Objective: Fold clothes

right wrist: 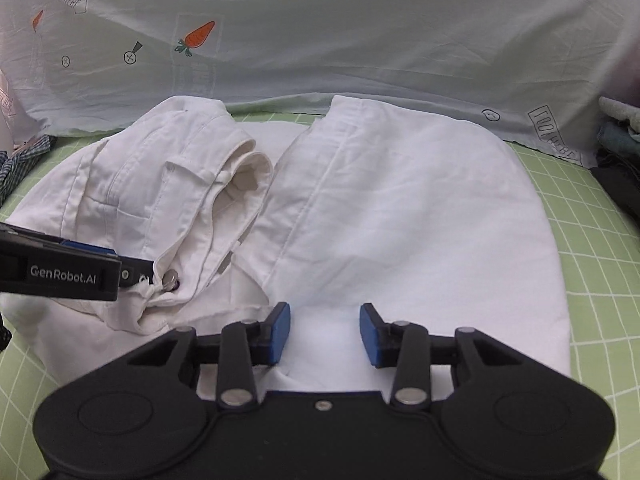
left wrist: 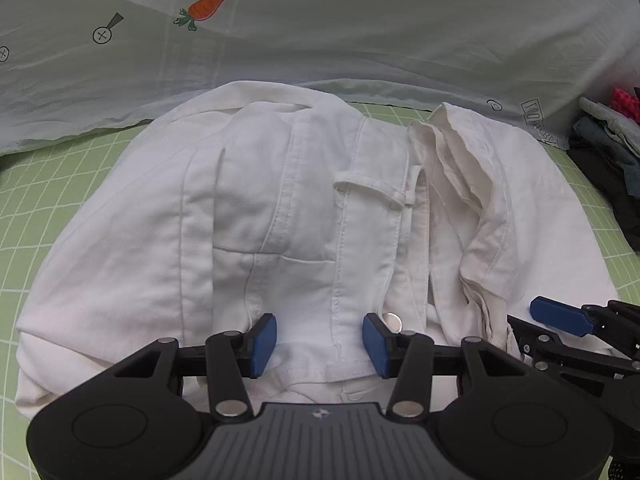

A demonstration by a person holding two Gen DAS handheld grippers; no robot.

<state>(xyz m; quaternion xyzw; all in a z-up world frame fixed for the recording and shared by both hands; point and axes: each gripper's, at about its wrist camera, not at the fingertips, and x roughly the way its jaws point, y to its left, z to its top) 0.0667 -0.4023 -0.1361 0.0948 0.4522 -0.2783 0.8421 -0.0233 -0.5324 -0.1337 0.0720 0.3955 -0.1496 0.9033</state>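
Observation:
White trousers (left wrist: 280, 208) lie folded over on the green grid mat, waistband and metal button (left wrist: 391, 321) toward me. My left gripper (left wrist: 319, 340) hovers open over the waistband, blue pads (left wrist: 264, 344) either side of the fly seam, nothing pinched. The right gripper's blue fingertip (left wrist: 560, 316) enters at the right edge. In the right wrist view the trousers (right wrist: 400, 208) spread flat, their waistband (right wrist: 192, 200) bunched at left. My right gripper (right wrist: 325, 334) stands open over the near hem of the leg. The left gripper's body (right wrist: 60, 272) reaches in beside the button (right wrist: 171, 280).
A pale sheet (left wrist: 320, 40) printed with carrots hangs behind the mat (left wrist: 80, 184). A pile of dark and grey clothes (left wrist: 608, 152) sits at the far right. Checked fabric (right wrist: 20, 164) lies at the left edge of the right wrist view.

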